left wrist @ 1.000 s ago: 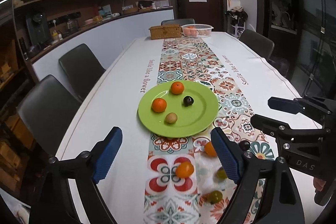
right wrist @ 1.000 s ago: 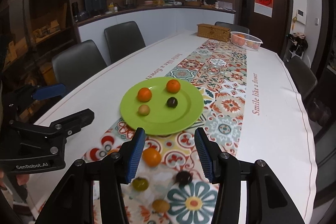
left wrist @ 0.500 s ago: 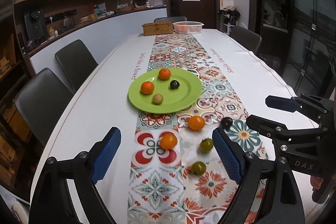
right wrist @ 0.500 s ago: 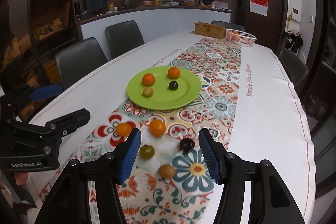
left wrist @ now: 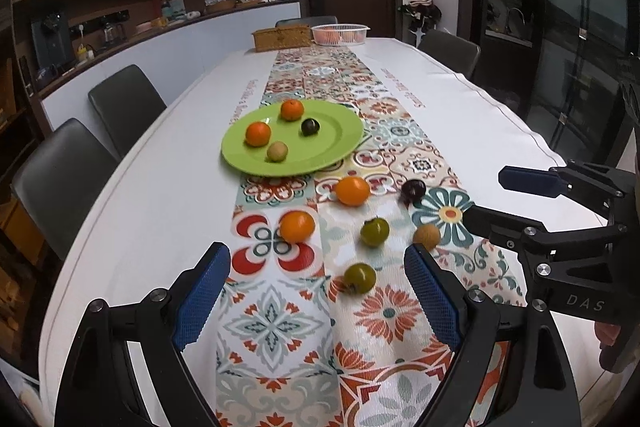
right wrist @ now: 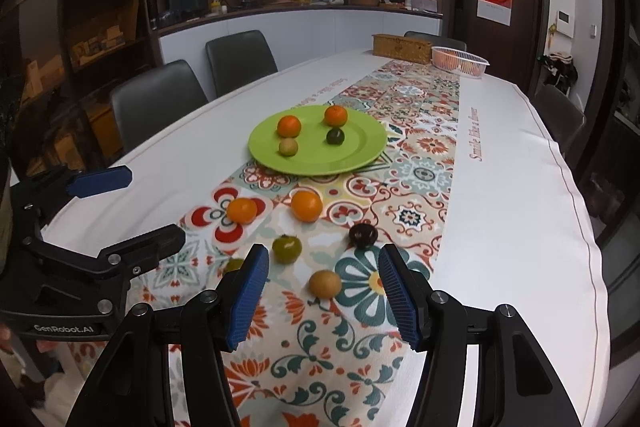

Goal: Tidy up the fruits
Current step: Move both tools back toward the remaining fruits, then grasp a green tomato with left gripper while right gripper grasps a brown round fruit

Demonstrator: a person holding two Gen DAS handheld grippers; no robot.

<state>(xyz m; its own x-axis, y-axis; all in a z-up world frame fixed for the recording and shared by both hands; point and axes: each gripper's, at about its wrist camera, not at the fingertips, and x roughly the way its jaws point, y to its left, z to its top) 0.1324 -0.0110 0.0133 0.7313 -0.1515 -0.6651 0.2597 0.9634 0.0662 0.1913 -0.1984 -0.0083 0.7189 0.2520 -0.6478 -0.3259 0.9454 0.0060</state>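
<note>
A green plate on the patterned runner holds two oranges, a dark fruit and a tan fruit. Near me on the runner lie two oranges, two green fruits, a dark fruit and a tan fruit. My left gripper is open and empty, just short of the nearest green fruit. My right gripper is open and empty, with the tan fruit between its fingertips' line of sight. Each gripper also shows in the other's view.
A wicker box and a white basket of fruit stand at the table's far end. Dark chairs line the left side, another the right. The white tablecloth edge runs close on the right.
Both grippers have drawn back from the plate toward the near end of the table. More loose fruits have come into view in front of them. Both stayed open.
</note>
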